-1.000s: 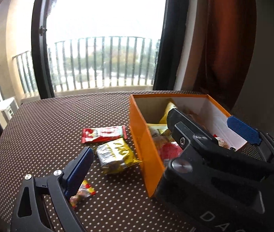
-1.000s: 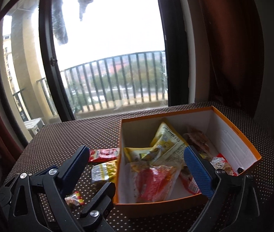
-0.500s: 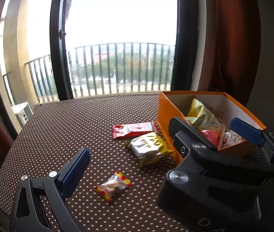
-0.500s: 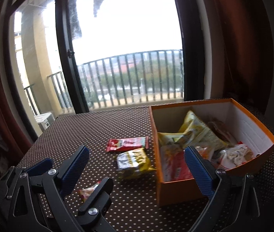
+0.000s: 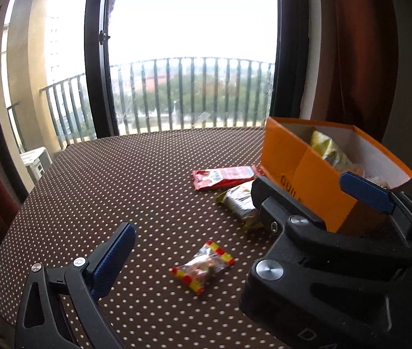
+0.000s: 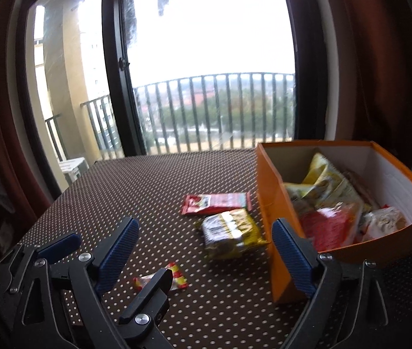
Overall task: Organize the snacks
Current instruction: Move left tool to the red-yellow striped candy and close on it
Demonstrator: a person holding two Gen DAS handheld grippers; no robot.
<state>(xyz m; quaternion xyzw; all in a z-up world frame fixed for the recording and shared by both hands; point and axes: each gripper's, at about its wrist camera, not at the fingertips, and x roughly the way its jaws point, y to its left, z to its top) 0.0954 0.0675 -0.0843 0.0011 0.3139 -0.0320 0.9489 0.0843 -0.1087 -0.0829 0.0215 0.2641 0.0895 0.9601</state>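
Your left tongs (image 5: 223,250) are gaping wide and empty; your right tongs (image 6: 206,250) have just been narrowing slightly, also empty. The candy (image 5: 202,264) is lying between the left fingers, the box (image 6: 275,203) beside. Closing early risks flicking that slippery wrapper away.

Brown tablecloth (image 6: 148,192) with small white dots in a regular pattern. Orange cardboard box (image 6: 272,203), white inside. Flat red wrapper (image 6: 214,203) with white print. Yellow and silver foil packet (image 6: 230,232). Small clear candy bag (image 5: 203,263) with red and yellow ends. Blue ribbed pads (image 6: 117,250) on black gripper frames.
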